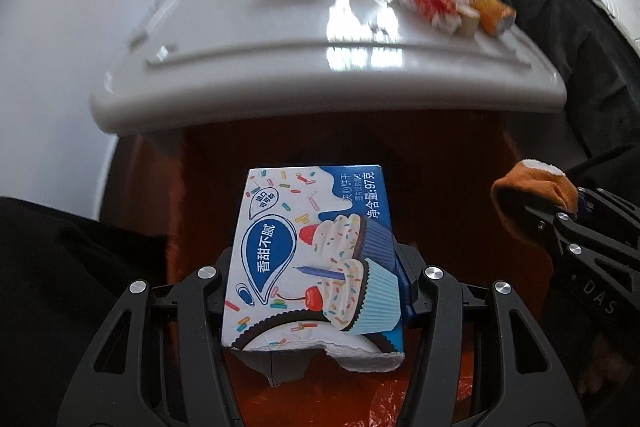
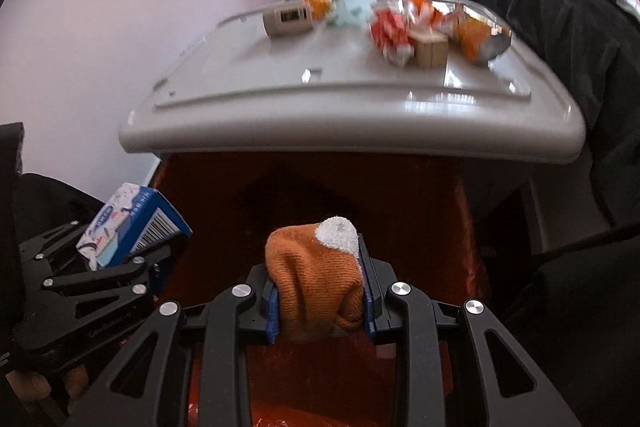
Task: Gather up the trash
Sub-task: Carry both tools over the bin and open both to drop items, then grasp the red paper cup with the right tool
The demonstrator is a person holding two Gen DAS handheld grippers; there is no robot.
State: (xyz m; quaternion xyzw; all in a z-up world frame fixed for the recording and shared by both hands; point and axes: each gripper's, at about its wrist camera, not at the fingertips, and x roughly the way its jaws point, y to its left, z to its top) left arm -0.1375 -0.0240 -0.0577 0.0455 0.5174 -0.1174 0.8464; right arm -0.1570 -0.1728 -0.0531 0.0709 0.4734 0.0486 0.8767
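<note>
The cookie box [image 1: 316,259] sits clamped between the fingers of the left gripper [image 1: 316,279], its printed cupcake face turned up toward the camera. Its long axis runs straight ahead along the fingers: the torn, ragged end lies nearest the camera and the intact end points forward, over the orange bag-lined bin [image 1: 440,163] below. The right wrist view adds what this one hides: the box's blue side panel with a barcode [image 2: 154,227], seen at the left with the box tilted up and away from the left claw.

The orange sock [image 2: 316,279] with a white toe is pinched between the blue pads of the right gripper [image 2: 320,303]. It stands bunched up, its length running forward from the jaws, the white tip at the far end, to the upper right. From the left wrist view only its rounded end [image 1: 536,195] shows, off to the right of the left claw, and the pads cannot be seen there.

Ahead of and above both claws is a white lid-like surface [image 2: 340,107] carrying blurred litter: a pale bottle [image 2: 288,19] lying on its side, crumpled red and orange wrappers [image 2: 392,31], a small tan block [image 2: 430,49]. A dark garment [image 2: 560,27] drapes over its right edge.
</note>
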